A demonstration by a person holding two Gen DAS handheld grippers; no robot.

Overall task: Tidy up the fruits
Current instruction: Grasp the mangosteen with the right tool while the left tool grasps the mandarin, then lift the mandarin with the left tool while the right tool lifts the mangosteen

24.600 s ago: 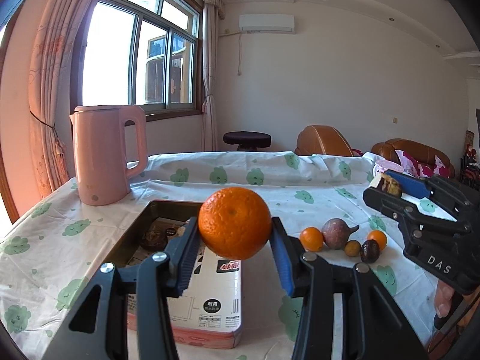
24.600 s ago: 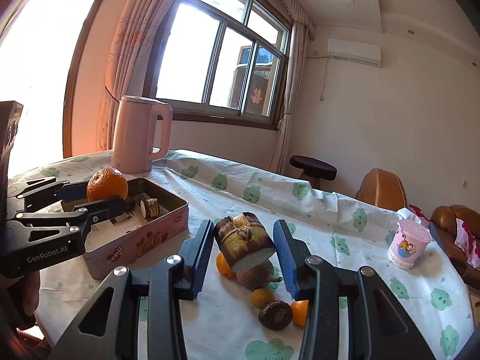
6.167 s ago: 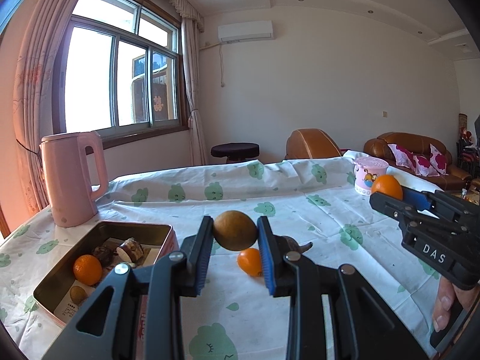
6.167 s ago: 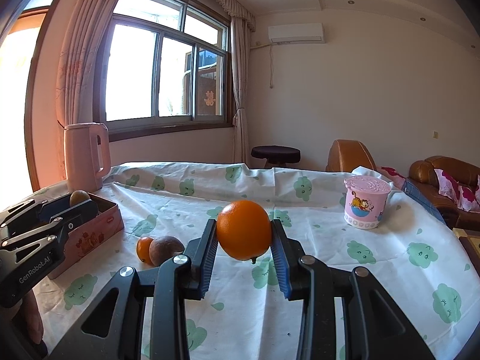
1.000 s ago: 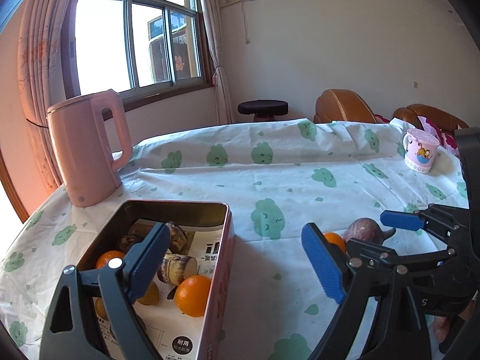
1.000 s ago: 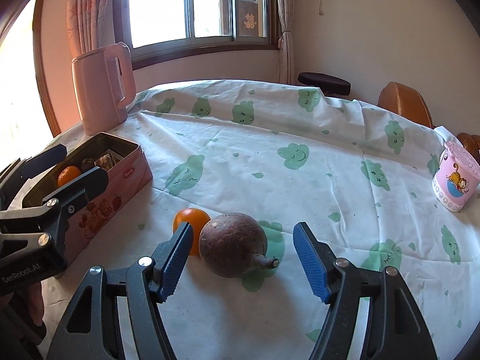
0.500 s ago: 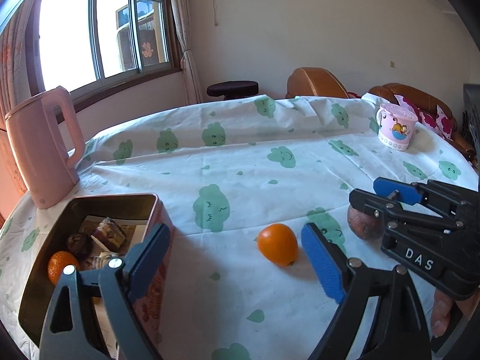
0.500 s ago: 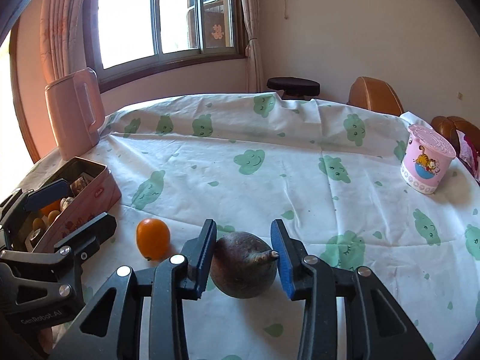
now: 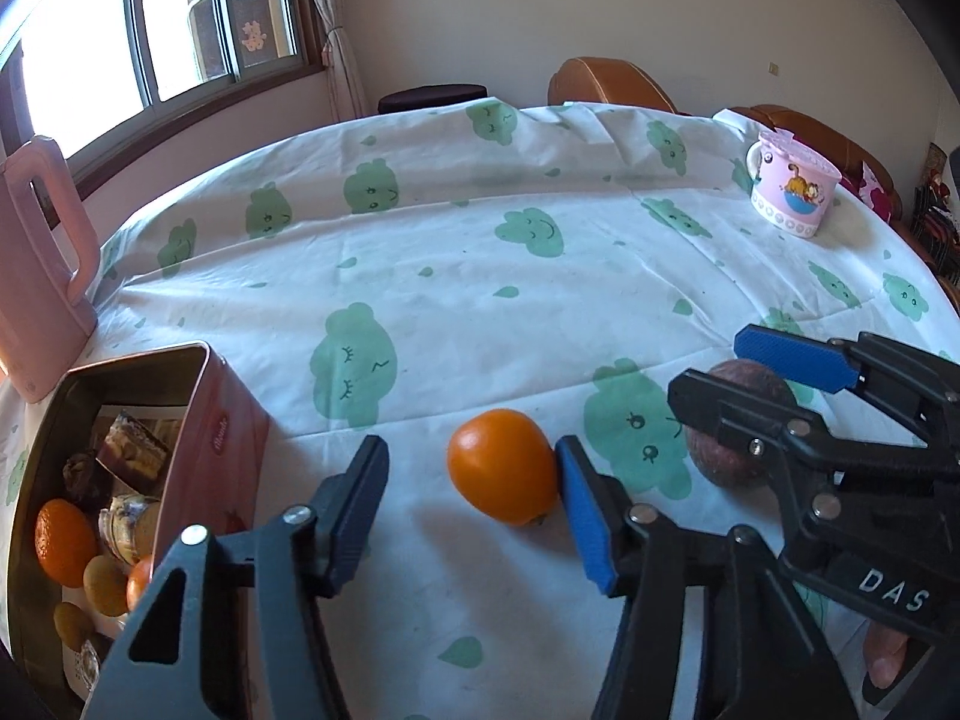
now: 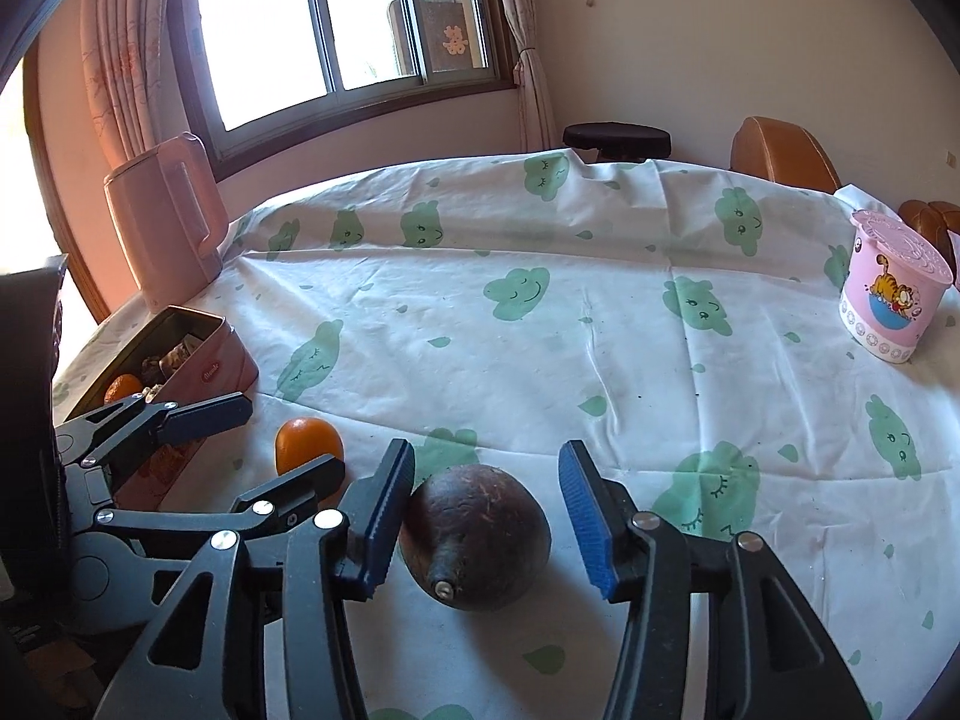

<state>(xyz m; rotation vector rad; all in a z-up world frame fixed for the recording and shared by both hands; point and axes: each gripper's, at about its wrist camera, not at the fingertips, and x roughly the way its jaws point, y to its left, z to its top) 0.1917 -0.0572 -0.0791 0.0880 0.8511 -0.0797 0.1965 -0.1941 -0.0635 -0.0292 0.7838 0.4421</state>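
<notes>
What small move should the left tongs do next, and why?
Probably close the left tongs on the small orange: it lies on the tablecloth between the open blue pads, near the right-side pad, beside the tin.

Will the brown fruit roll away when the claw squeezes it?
It might. The brown fruit is round and sits loose on the tablecloth, so an off-center squeeze from the open right claw could nudge it. Its rough skin probably grips, and it looks firm.

The small round orange (image 9: pixel 501 465) lies on the cloud-printed tablecloth (image 9: pixel 456 276) between the open rectangular metal tin (image 9: pixel 198 420), left, and the brown round fruit (image 10: pixel 474 537), right.
</notes>
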